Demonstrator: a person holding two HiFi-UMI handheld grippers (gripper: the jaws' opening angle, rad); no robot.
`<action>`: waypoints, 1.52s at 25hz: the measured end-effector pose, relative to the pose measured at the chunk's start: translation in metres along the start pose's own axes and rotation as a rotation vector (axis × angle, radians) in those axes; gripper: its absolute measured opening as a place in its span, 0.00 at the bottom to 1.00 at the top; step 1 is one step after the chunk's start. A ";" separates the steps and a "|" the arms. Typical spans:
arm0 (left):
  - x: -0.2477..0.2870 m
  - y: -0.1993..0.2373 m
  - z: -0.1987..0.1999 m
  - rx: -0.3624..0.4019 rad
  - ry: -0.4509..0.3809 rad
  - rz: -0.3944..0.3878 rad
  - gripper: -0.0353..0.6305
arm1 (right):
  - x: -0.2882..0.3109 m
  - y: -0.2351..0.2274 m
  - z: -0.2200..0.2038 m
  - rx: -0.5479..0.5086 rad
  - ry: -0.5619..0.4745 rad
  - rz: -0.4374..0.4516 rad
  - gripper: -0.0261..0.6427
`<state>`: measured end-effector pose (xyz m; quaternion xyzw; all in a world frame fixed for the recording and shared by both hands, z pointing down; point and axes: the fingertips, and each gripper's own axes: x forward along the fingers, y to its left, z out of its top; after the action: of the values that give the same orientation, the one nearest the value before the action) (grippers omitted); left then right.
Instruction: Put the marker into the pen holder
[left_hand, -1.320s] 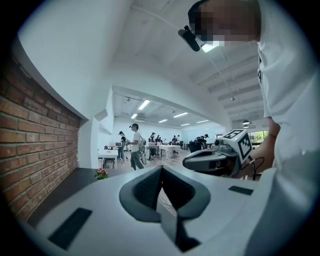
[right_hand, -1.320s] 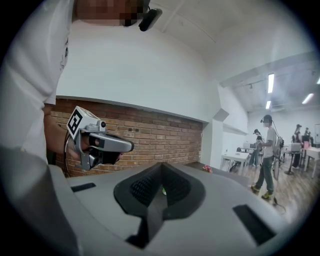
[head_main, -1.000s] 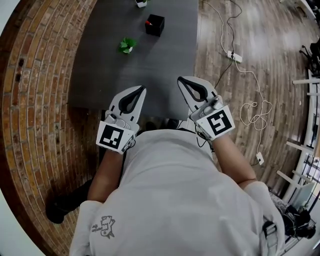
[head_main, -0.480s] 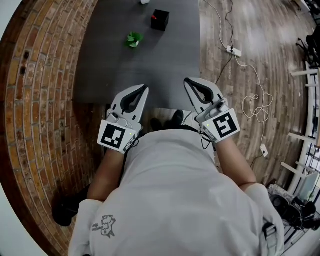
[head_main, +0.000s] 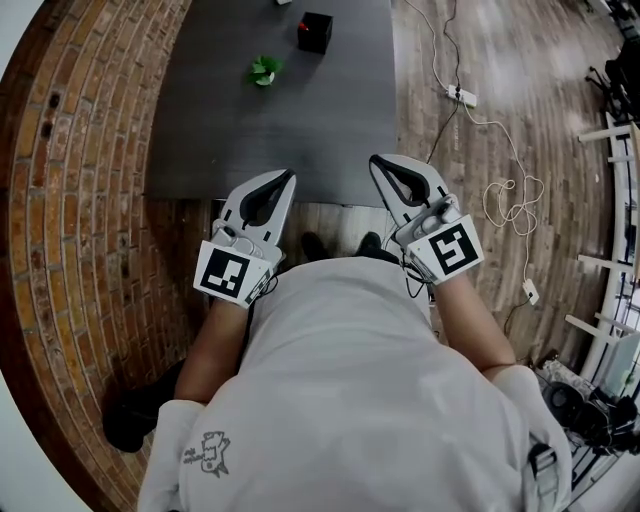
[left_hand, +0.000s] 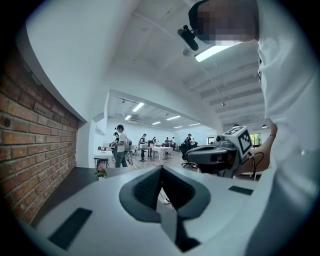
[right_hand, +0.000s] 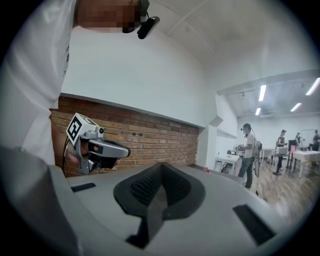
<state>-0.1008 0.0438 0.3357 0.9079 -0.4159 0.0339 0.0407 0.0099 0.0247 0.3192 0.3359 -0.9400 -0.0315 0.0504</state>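
Note:
A small black pen holder stands at the far end of the dark grey table, with a bit of red at its left edge; whether that is the marker I cannot tell. My left gripper and right gripper hang side by side at the table's near edge, far from the holder. Both are shut with nothing between the jaws. The left gripper view shows its jaws closed tip to tip, with the right gripper beside them. In the right gripper view its jaws are closed too.
A small green potted plant stands on the table near the holder. Red brick runs along the left. A power strip and white cable lie on the wooden floor at right. People stand at distant tables.
The table, holder and plant have slid toward the top of the head view. Both grippers have drawn back from over the table to its near edge, and the person's shoes now show below it.

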 end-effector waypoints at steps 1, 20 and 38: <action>0.000 -0.004 0.001 0.001 -0.003 0.001 0.07 | -0.003 0.000 0.002 -0.008 -0.004 0.006 0.05; 0.038 -0.095 0.007 -0.004 -0.025 0.084 0.07 | -0.089 -0.019 0.011 -0.030 -0.054 0.140 0.05; 0.036 -0.195 -0.018 -0.035 -0.022 0.211 0.07 | -0.179 -0.011 -0.019 -0.015 -0.049 0.290 0.05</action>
<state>0.0696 0.1455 0.3476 0.8585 -0.5101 0.0206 0.0480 0.1565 0.1292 0.3240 0.1954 -0.9794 -0.0389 0.0337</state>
